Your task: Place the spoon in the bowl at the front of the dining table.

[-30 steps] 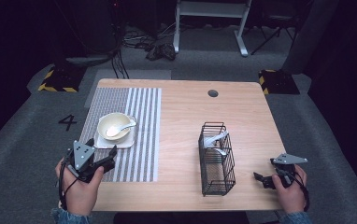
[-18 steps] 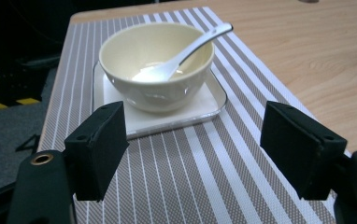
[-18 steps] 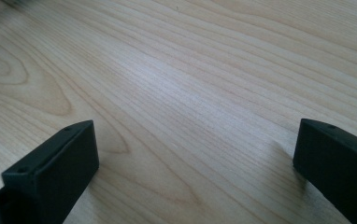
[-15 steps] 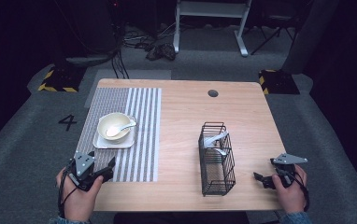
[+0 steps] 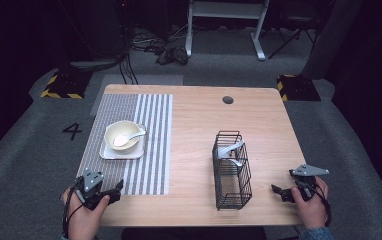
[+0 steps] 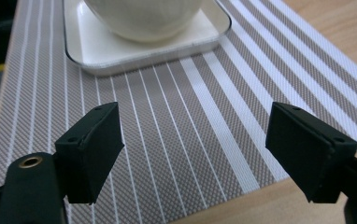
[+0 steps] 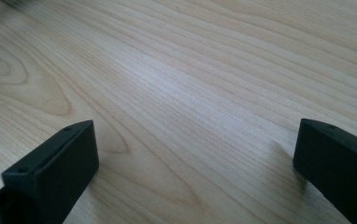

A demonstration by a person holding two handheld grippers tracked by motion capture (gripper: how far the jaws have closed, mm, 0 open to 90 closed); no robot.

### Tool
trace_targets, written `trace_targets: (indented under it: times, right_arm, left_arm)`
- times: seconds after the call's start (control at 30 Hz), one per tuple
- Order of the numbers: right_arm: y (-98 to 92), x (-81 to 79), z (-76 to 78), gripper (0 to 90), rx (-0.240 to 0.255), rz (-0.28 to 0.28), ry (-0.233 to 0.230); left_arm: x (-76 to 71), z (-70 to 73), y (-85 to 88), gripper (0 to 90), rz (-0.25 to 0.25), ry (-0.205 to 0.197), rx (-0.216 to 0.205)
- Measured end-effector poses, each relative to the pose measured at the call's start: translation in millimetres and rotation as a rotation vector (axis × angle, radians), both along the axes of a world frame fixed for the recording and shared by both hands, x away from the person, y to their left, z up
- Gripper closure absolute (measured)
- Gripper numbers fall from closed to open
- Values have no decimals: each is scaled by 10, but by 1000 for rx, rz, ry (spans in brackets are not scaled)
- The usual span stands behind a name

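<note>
1. Two tongs, both with jaws apart and empty: left tongs (image 5: 110, 189) at the near edge of the striped mat (image 5: 149, 150), right tongs (image 5: 280, 190) low over bare counter (image 5: 189, 125).
2. Change in the last second: left tongs drew back from the plate (image 5: 110, 153) toward the person; right unchanged.
3. Bowl (image 5: 119, 134) with spoon (image 5: 130, 136) sits on the plate; wire basket (image 5: 231, 170) holds two more spoons.
4. Reading: a release looks finished.
</note>
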State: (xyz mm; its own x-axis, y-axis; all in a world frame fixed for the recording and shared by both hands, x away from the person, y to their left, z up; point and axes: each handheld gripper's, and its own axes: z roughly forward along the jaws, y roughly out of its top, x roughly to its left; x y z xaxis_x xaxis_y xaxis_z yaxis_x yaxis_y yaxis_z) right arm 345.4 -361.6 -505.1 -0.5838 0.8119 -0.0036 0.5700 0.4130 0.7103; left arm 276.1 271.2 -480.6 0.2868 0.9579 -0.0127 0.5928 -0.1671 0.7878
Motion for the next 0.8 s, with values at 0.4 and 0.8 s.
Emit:
trace_targets:
  times: [0.4, 0.8]
  right_arm:
    - [0, 0, 0, 2, 0, 0, 0]
    - [0, -1, 0, 2, 0, 1, 0]
  left_arm:
    - [-54, -164, 5, 160, -2, 66, 16]
    - [-83, -282, 69, 158, 3, 61, 26]
